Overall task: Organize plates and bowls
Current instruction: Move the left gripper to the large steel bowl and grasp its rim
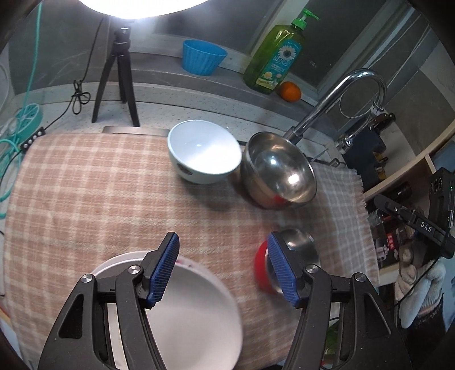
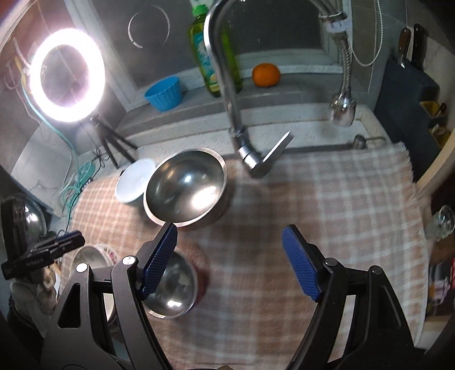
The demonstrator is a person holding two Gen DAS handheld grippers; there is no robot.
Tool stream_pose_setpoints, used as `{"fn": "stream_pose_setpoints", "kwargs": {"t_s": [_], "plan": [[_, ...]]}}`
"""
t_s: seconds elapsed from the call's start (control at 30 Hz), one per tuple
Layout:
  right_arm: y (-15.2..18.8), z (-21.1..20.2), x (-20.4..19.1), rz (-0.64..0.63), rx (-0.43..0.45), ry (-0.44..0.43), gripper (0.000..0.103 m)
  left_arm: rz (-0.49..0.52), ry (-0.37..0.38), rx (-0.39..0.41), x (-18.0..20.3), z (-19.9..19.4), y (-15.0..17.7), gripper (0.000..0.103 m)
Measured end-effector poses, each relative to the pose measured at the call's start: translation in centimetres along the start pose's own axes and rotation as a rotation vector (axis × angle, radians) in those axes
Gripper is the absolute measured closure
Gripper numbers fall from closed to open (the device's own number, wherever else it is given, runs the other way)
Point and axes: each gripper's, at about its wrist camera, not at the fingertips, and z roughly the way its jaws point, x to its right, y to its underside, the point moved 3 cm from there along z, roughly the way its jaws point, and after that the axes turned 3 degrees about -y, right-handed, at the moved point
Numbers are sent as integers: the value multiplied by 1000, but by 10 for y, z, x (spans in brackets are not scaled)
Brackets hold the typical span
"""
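Over a checked cloth (image 1: 113, 199), the left gripper (image 1: 223, 270) and right gripper (image 2: 230, 261) hang with jaws apart, holding nothing. A white bowl (image 1: 203, 153) touches a steel bowl (image 1: 280, 170) at twelve o'clock; a plate (image 1: 193, 316) lies at six.

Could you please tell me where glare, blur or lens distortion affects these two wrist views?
Left wrist view: the ring light blows out the top edge, the white plate and small steel bowl are smeared, and the edges curve. Right wrist view: the ring light flares, highlights glint in the large steel bowl, and the checked cloth blurs rightward.
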Motion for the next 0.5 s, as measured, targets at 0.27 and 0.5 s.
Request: {"fn": "stream_pose_setpoints", "kwargs": {"t_s": [0.27,0.5], "plan": [[-15,39,18,-1,-52,-81,24,-68,30,-2,33,27,-14,50],[-21,70,21,-15,-107,-129,42,-128,50,-33,46,53,-26,78]]}}
